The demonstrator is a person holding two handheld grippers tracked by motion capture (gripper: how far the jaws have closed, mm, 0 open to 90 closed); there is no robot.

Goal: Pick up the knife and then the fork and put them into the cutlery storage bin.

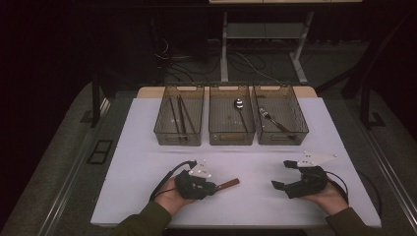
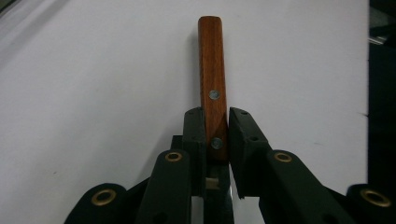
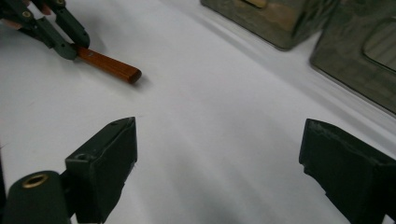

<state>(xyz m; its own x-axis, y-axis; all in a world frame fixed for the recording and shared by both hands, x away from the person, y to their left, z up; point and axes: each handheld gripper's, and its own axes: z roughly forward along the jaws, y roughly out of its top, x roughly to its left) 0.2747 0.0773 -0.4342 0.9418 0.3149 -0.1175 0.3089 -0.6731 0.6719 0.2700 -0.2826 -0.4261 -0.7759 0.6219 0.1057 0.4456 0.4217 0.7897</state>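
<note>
High view, wooden handle (image 1: 227, 185) lying flat, pointing right

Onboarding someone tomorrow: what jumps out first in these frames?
The left gripper, low on the white table, is shut on a wooden-handled utensil whose handle sticks out past its jaws. Across the far edge stand three mesh bins, holding chopsticks, a spoon and a fork. The right gripper rests open, holding nothing.
</note>
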